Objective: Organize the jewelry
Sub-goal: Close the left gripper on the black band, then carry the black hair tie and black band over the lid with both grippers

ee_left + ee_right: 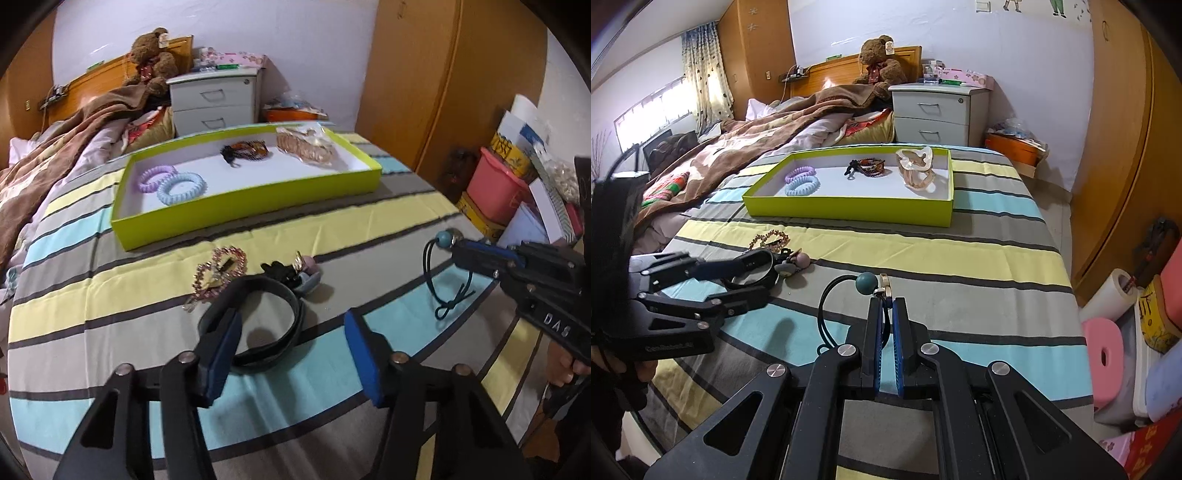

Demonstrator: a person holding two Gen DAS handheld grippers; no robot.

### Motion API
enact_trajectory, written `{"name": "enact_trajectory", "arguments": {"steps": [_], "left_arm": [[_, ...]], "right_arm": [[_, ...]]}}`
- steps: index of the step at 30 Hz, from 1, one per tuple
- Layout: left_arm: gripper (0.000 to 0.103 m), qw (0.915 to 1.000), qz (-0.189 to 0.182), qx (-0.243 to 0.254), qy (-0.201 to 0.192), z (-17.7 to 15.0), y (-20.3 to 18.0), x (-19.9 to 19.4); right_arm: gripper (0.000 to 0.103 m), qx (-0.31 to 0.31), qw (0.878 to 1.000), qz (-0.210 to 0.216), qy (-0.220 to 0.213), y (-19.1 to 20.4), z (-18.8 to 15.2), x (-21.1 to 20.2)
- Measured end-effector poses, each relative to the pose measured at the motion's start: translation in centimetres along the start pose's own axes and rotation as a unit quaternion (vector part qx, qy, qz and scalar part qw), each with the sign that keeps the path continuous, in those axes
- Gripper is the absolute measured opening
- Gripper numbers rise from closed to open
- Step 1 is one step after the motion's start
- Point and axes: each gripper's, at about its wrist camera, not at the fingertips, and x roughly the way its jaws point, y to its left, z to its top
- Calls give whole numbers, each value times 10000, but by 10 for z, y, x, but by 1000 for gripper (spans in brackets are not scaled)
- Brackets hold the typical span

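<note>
Right gripper (886, 314) pinching bead cord (827, 306) | lifted above bedspread (979, 258)

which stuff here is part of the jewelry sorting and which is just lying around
Job: green tray, coil hair ties, beaded bracelets, cord with bead in right gripper, black band, sparkly clip, left gripper.

Just there: teddy bear, nightstand, blanket, pink bucket.
</note>
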Motion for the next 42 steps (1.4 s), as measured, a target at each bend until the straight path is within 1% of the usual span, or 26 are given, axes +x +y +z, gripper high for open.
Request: {"name": "enact_trajectory", "arguments": {"steps": [1, 3, 5, 9, 11, 13, 17, 18, 20, 23, 27, 37, 42], "left_arm": [[44, 10000, -10, 33, 64, 0, -1, 3], [40, 9999, 54, 100, 64, -1, -2, 4], [33, 9999, 21, 105, 66, 0, -3, 4], [26, 9994, 204, 273, 115, 1, -6, 7], [26, 9982, 393, 433, 151, 1, -9, 11], [26, 9973, 477, 523, 186, 2, -12, 13], [25, 9973, 446, 546, 228, 4, -10, 14], [23, 9972, 443, 562, 226, 4, -11, 14], [15, 9971, 425, 588, 218, 3, -12, 13], [10, 9978, 371, 520, 179, 3, -11, 10], [9, 9982, 394, 446, 96, 2, -8, 4], [9, 9992, 307, 182, -165, 3, 0, -17], [9, 9988, 395, 121, -281, 7, 3, -28]], "right_arm": [[5, 4, 10000, 3, 1, 0, 0, 1], [5, 10, 10000, 11, 0, 0, 0, 1], [5, 6, 10000, 7, 1, 0, 0, 1], [5, 1, 10000, 27, 0, 0, -1, 1], [5, 6, 10000, 34, -3, 0, -1, 1], [5, 3, 10000, 25, -1, 0, -1, 1], [5, 8, 10000, 40, -4, 2, 0, 1], [5, 6, 10000, 41, -6, 2, 0, 1], [5, 2, 10000, 55, -12, 3, 0, 1], [5, -2, 10000, 54, -17, 4, 1, 1], [5, 2, 10000, 65, -43, 4, 2, 0], [5, -6, 9999, 97, -131, 9, 6, -5], [5, -25, 9997, 130, -229, 11, 11, -11]]}}
